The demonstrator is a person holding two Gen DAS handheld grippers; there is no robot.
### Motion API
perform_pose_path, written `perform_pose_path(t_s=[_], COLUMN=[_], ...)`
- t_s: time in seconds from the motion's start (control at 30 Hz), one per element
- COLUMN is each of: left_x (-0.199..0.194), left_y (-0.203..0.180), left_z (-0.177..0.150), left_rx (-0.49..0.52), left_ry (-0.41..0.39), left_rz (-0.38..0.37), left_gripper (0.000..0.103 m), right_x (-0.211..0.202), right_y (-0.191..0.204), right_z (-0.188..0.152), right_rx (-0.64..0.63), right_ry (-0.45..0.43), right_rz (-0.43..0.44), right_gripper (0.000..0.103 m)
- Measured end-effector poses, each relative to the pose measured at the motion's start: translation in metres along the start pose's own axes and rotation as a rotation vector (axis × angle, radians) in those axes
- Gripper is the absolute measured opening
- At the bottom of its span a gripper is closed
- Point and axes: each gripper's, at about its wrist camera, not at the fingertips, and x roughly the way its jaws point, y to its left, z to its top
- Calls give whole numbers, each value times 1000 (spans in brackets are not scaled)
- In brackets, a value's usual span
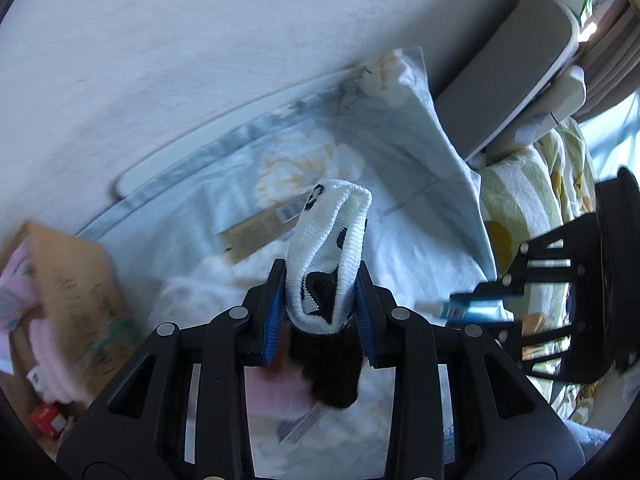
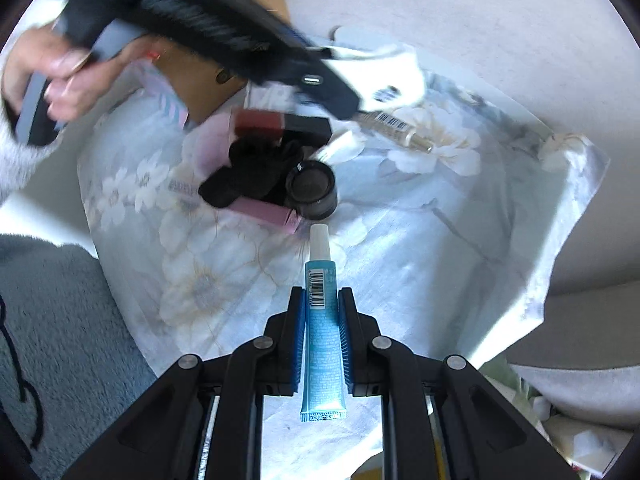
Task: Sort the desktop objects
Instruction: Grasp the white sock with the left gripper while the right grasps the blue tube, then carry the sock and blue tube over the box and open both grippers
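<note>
1. A white sock with black patches (image 1: 334,256) is clamped between the blue pads of the left tool (image 1: 320,312), its open cuff pointing away from the camera and lifted above the floral cloth (image 1: 224,184) that covers the table.

2. A blue tube with a white cap (image 2: 323,320) is pinched along its body by the right tool (image 2: 323,332), cap forward, barcode up, held over the same floral cloth; its crimped end juts back between the arms of the tool.

3. Just ahead of the tube's cap on the cloth sits a small dark round jar (image 2: 312,192), touching a pink box (image 2: 272,212) with a bundle of black fabric (image 2: 252,176) lying over it.

4. Beyond that cluster stand a dark red box (image 2: 260,124) and a black box (image 2: 308,128); a slim gold tube with a barcode (image 2: 400,130) lies farther off on the cloth.

5. A brown cardboard box (image 1: 76,280) stands at the left edge of the cloth, with pink items (image 1: 48,344) beside it and a small red object (image 1: 46,418) near its foot.

6. In the right wrist view the person's left hand (image 2: 60,80) grips the handle of the blurred left tool, near the cardboard box.

7. A grey cushioned chair (image 1: 516,68) stands to the right beyond the cloth.
</note>
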Motion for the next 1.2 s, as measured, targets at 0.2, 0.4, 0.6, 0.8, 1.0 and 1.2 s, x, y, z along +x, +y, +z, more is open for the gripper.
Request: perform_pose_path(t_s=[0.2, 0.4, 0.6, 0.8, 1.0, 1.2], left_x=[-47, -86, -126, -154, -156, -139], left_y=[36, 92, 158, 217, 264, 287], left_z=[-21, -52, -93, -138, -169, -183], left_rx=[-75, -207, -387, -516, -611, -663], left_ry=[-50, -87, -144, -152, -126, -101], left_rz=[31, 66, 153, 212, 238, 248], left_gripper=[29, 29, 29, 29, 29, 29], right_x=[-18, -39, -48, -36, -10, 20], right_y=[5, 24, 60, 104, 149, 185], right_z=[27, 70, 136, 206, 259, 290], right_rx=[28, 3, -63, -149, -241, -319], right_ry=[-16, -52, -103, -126, -70, 14], right_rz=[-6, 4, 46, 103, 122, 112], right_gripper=[15, 15, 15, 15, 15, 15])
